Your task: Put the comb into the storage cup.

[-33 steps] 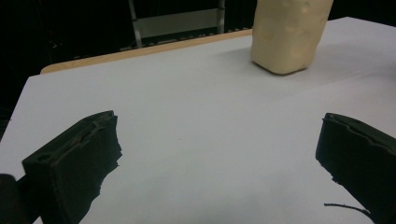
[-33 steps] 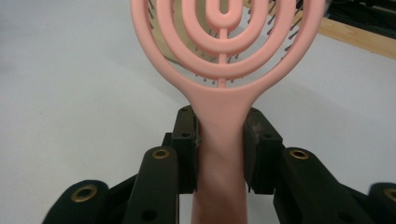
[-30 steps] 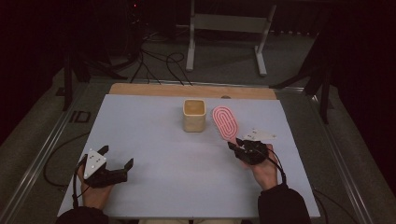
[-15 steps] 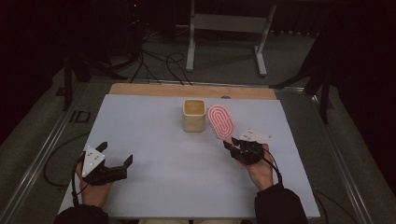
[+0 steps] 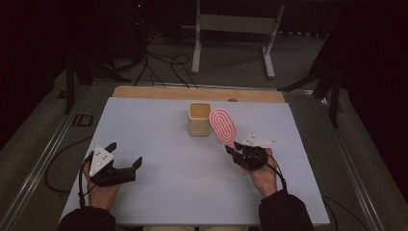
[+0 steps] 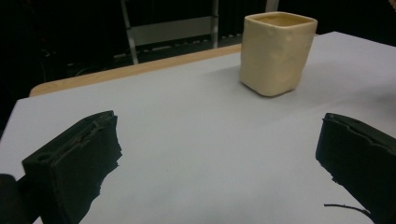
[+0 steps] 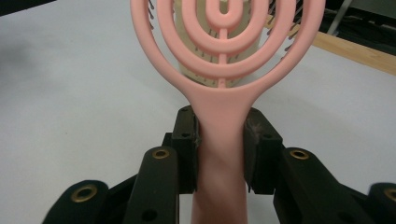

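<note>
Over the near left of the white table point(image 5: 159, 125), the left gripper point(image 5: 126, 158) hangs with jaws spread wide and empty, the cream cup point(image 5: 199, 119) stands mid-table, and just beside it the right gripper point(image 5: 234, 148) clamps the pink hairbrush point(image 5: 223, 125) by its handle.

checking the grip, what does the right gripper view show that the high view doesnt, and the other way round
Right gripper view alone: the right gripper with both jaws pressed against the pink brush handle, and bristles behind the ringed head. High view alone: the left gripper open and empty, both hands, the whole table, cables on the floor beyond. Both: the brush, the cream cup just past its head, the white tabletop.
</note>
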`<state>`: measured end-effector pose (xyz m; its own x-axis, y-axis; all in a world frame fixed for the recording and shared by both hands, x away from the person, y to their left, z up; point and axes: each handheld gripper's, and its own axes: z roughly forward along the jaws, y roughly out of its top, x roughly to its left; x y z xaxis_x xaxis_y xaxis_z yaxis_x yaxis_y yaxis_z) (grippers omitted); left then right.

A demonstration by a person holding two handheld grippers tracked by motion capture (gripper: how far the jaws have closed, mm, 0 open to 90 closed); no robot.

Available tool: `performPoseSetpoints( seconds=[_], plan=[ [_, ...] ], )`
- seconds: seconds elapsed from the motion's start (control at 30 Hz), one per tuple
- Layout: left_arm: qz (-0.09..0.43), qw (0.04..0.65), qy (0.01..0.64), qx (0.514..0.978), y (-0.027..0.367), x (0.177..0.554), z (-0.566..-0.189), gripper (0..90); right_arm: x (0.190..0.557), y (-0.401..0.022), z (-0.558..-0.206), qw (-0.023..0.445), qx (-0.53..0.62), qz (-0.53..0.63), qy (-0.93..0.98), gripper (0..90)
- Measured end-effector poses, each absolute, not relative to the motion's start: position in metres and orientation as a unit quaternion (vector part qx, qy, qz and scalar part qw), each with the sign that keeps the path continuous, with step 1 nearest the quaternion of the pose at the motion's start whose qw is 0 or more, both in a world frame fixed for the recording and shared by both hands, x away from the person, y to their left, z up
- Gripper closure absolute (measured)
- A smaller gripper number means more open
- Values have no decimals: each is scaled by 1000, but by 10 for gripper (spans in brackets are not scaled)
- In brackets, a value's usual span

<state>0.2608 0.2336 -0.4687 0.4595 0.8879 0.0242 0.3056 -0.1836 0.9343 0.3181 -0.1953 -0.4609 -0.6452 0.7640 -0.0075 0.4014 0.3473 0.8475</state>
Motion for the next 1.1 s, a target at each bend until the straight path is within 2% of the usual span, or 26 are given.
performPoseSetpoints(
  seconds=[1.1],
  plan=[
    [261,492,401,727,189,290,-455,1,316,-167,-465,204,353,448,796,695]
  ],
)
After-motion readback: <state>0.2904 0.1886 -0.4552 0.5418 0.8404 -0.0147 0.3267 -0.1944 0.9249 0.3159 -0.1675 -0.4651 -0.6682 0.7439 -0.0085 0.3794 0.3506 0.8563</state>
